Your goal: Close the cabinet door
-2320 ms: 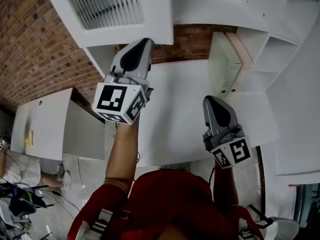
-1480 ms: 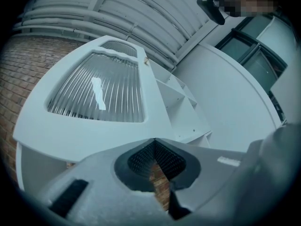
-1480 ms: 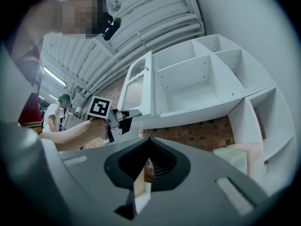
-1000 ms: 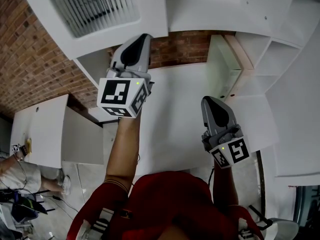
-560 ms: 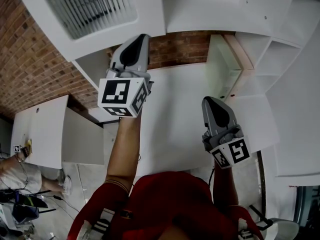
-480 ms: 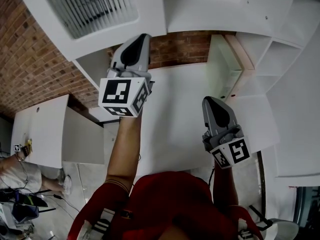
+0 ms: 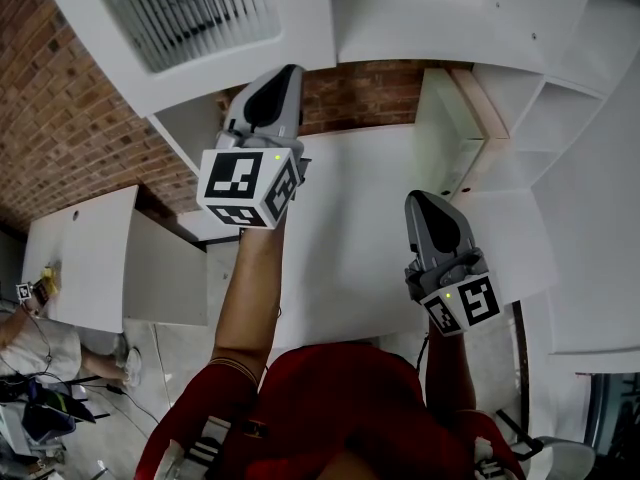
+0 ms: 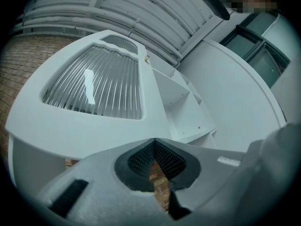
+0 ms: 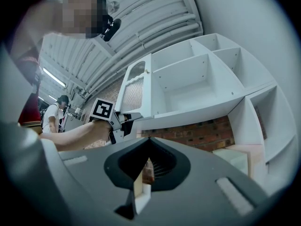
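The cabinet door [image 7: 200, 18] stands swung out from the cabinet [image 9: 188, 86] at the left side of its opening. Its free edge juts into the room, and a wedge of open space lies between the door's inner face and the shelf compartments. A strip of brick wall [image 7: 370, 88] runs below the cabinet, and under it a white table [image 7: 350, 228] spreads wide between the two arms. A tall white shelf unit [image 7: 560, 118] closes off the right side. The left hand-held gripper [image 7: 287, 74] is raised just under the door's lower rail, near the corner that faces the cabinet. In the left gripper view that rail sits directly above the tip [image 8: 154, 142], though I cannot tell whether the two touch. Its jaws are clenched together on nothing. The right hand-held gripper [image 7: 417, 198] hangs lower, over the table and well apart from the door, off to its right. In the right gripper view [image 9: 149, 140] its tips also meet with nothing between them. The door is a flat white frame around a ribbed, translucent pane that catches a streak of light. The cabinet is made of smooth white boards dotted with small peg holes, and the wall is rough red-brown brick. Both hand-held grippers are grey moulded shells tapering to a point, lined with black ribbed pads [image 8: 141, 157].
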